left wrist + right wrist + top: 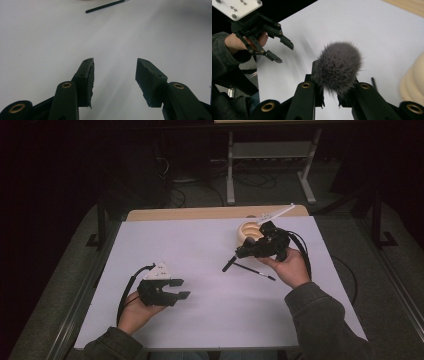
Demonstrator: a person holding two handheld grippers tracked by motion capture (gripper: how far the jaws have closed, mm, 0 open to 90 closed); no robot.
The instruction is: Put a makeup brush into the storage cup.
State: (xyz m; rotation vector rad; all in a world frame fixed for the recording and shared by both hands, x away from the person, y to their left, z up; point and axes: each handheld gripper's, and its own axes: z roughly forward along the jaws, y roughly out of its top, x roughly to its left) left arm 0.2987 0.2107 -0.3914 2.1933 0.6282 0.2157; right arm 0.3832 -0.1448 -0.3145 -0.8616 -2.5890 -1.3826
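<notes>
My right gripper (241, 253) hovers over the far right part of the white table cover (210, 310), shut on a brush with a fluffy grey head (338, 66). That head bulges out between the jaws in the right gripper view, and the brush (229, 265) points down and left from them in the high view. A thin black stick (256, 270) lies flat on the cover just below that hand. At the near left, my left gripper (185, 288) is held low over the cover, open and empty (115, 68).
A cream ring-shaped dish (250, 232) stands at the far right of the table with a white-handled tool (277, 213) leaning out of it. The black stick (105, 6) lies ahead of my left gripper (286, 53). Dark floor and a metal stand lie beyond the far edge.
</notes>
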